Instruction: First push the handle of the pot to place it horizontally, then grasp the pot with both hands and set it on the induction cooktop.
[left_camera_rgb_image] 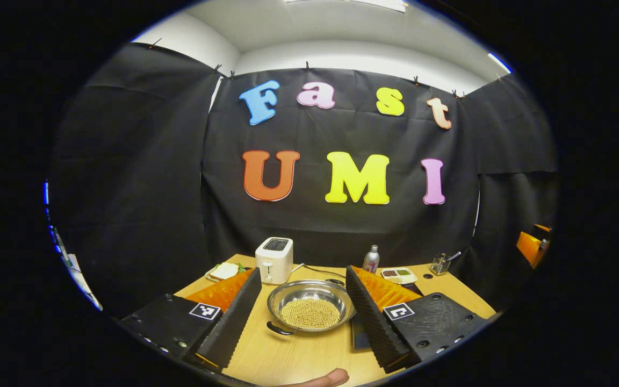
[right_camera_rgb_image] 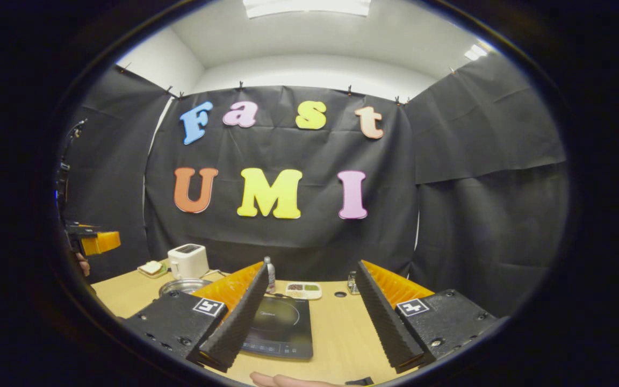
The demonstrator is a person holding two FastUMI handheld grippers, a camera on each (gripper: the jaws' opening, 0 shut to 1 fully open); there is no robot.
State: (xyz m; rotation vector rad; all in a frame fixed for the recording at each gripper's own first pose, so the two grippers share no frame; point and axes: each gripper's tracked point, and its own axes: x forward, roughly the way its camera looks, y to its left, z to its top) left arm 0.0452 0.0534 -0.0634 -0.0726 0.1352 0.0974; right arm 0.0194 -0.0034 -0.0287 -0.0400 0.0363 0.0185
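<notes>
nothing done yet, by the look of it. pot of beans sits on the worktop, dead ahead between the spread fingers of the left gripper, untouched; handle points to 7 o'clock. right gripper also spread, empty, over the induction cooktop. left to do: handle push, two-handed lift, placement.

Black-draped booth, wooden table, ceiling light.

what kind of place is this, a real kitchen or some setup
Likely a staged kitchen booth for recording, not a home: black cloth walls off a wooden table set with a toaster, an induction cooktop and a pot of beans.
</notes>
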